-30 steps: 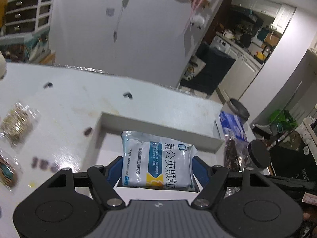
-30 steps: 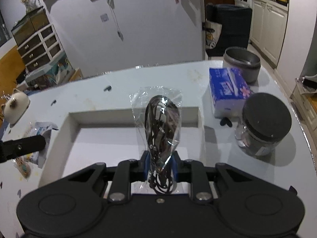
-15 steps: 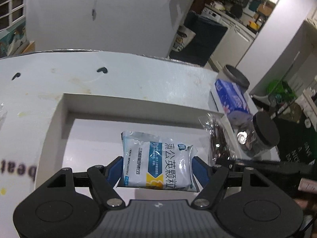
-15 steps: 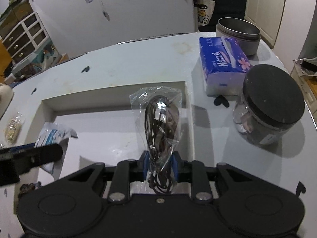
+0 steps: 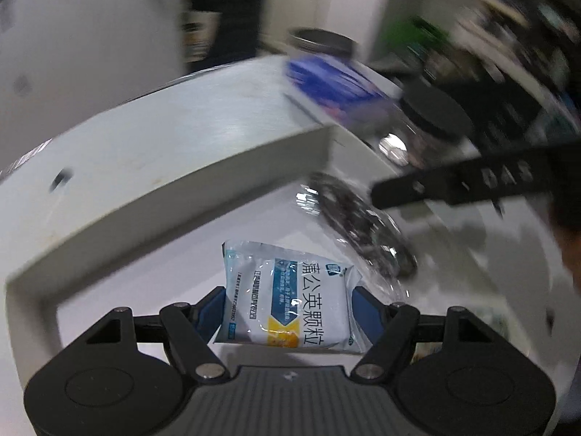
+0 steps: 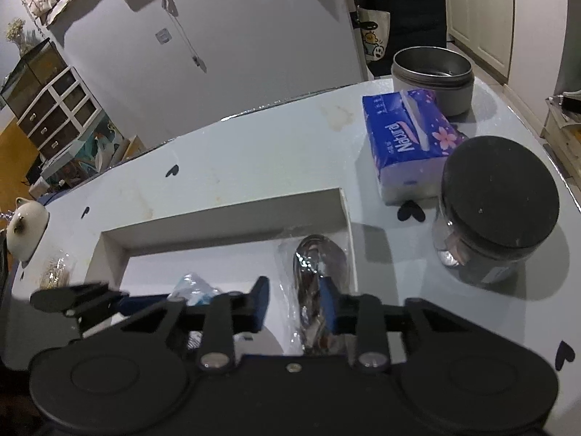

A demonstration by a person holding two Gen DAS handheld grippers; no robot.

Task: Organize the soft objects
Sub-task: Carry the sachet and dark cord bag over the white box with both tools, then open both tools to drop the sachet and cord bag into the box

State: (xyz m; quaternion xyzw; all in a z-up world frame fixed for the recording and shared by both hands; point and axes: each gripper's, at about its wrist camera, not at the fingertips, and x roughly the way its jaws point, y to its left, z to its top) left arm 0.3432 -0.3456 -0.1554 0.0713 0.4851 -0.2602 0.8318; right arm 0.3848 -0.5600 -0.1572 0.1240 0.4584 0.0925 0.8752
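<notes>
My left gripper (image 5: 288,309) is shut on a white and blue medicine sachet (image 5: 287,301) and holds it over the white tray (image 5: 174,181). The left wrist view is blurred. My right gripper (image 6: 296,303) is open above the tray's right side (image 6: 346,218). A clear bag of dark cable (image 6: 314,290) lies in the tray between its fingers, against the right wall. The bag also shows in the left wrist view (image 5: 363,229), under a right gripper finger (image 5: 454,185). The left gripper and sachet (image 6: 192,287) show at the left in the right wrist view.
A blue tissue pack (image 6: 406,145), a black-lidded glass jar (image 6: 497,210) and a metal tin (image 6: 434,76) stand right of the tray. A white teapot (image 6: 25,225) and a small clear packet (image 6: 56,272) sit at the table's left.
My right gripper has opened and let go of the cable bag, which now lies in the tray. My left gripper has swung right over the tray with the sachet.
</notes>
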